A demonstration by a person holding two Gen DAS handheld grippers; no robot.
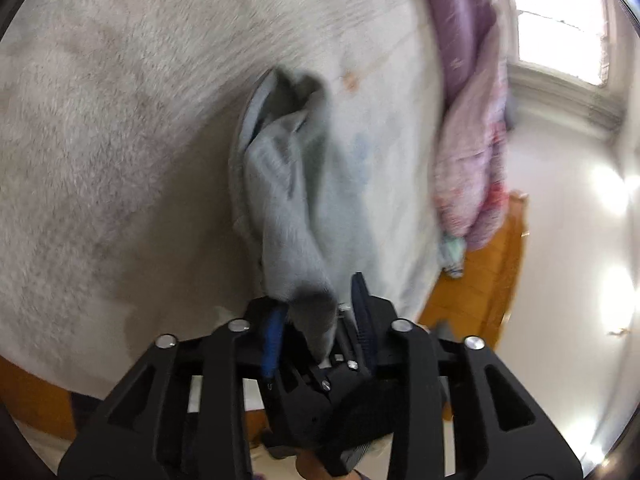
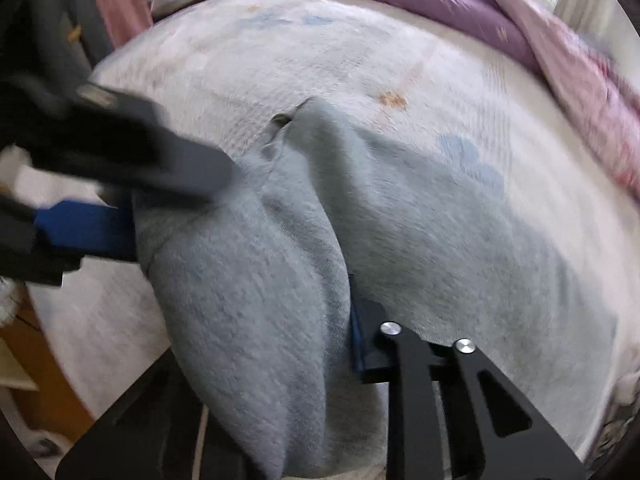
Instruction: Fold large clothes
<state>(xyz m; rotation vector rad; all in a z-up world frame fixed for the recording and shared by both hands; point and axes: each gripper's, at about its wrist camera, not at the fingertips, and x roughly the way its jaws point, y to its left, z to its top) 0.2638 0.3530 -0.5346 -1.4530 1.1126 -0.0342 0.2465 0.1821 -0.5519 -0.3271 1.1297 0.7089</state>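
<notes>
A light grey garment (image 1: pixel 280 184) hangs bunched over a white fuzzy bed cover (image 1: pixel 100 128). My left gripper (image 1: pixel 316 312) is shut on one end of the garment, which trails away from its fingers. In the right wrist view the grey garment (image 2: pixel 256 288) drapes over my right gripper (image 2: pixel 344 320), which is shut on its cloth; only the right finger with its blue pad (image 2: pixel 358 344) shows. The left gripper (image 2: pixel 132 216) comes in from the left there, clamped on the garment's other edge. Both views are motion-blurred.
A purple and pink quilt (image 1: pixel 468 112) lies heaped at the bed's far side, also in the right wrist view (image 2: pixel 460 4). An orange wooden bed frame (image 1: pixel 476 284) and a bright window (image 1: pixel 560 44) are beyond. The white bed cover (image 2: pixel 400 60) fills the middle.
</notes>
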